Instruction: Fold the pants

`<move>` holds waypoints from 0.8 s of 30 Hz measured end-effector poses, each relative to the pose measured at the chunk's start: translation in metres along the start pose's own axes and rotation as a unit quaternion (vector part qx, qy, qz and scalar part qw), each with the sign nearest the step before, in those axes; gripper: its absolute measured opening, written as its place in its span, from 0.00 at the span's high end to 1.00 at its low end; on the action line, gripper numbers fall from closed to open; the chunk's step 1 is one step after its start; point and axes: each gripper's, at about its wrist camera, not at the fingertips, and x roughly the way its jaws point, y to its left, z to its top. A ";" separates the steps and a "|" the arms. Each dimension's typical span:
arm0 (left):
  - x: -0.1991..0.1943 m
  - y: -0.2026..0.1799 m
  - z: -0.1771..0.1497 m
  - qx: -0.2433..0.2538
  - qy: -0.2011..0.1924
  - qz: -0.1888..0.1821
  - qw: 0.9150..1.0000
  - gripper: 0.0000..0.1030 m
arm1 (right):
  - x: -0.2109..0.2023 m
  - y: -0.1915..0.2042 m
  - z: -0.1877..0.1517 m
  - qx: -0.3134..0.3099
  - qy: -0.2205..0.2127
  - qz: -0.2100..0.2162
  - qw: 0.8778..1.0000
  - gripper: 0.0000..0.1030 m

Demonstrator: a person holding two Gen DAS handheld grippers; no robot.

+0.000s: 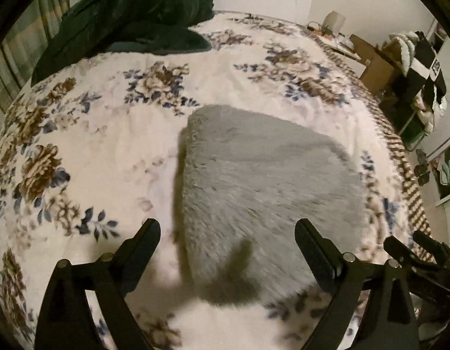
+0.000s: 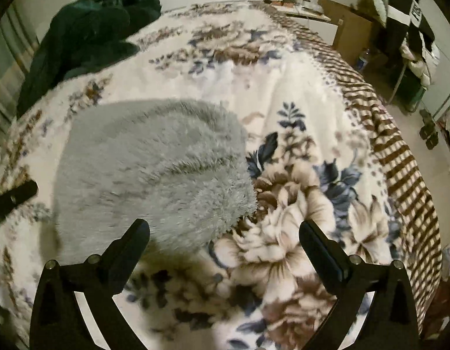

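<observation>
The grey fluffy pants (image 1: pixel 263 192) lie folded into a compact block on the floral blanket (image 1: pixel 108 151). They also show in the right wrist view (image 2: pixel 149 172). My left gripper (image 1: pixel 228 233) is open and empty, hovering above the near edge of the pants. My right gripper (image 2: pixel 225 233) is open and empty, above the blanket at the pants' near right corner. The right gripper's fingers (image 1: pixel 405 248) show at the lower right of the left wrist view. A left finger (image 2: pixel 15 195) shows at the left edge of the right wrist view.
A dark green garment (image 1: pixel 131 20) is heaped at the far left of the bed, also in the right wrist view (image 2: pixel 85 35). The bed's right edge has a brown checked border (image 2: pixel 400 157). Cardboard boxes (image 1: pixel 373 64) and a clothes-laden rack (image 1: pixel 420 67) stand to the right.
</observation>
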 end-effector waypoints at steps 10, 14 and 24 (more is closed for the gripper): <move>-0.134 -0.047 -0.022 -0.006 -0.051 0.039 0.998 0.09 | -0.183 -0.011 -0.026 -0.015 -0.058 0.007 0.998 0.00; -0.209 -0.070 -0.041 -0.005 -0.080 0.046 0.996 0.09 | -0.260 -0.021 -0.045 -0.034 -0.085 0.014 0.996 0.00; -0.362 -0.125 -0.097 -0.021 -0.133 0.062 0.989 0.08 | -0.454 -0.058 -0.108 -0.076 -0.158 0.036 0.984 0.00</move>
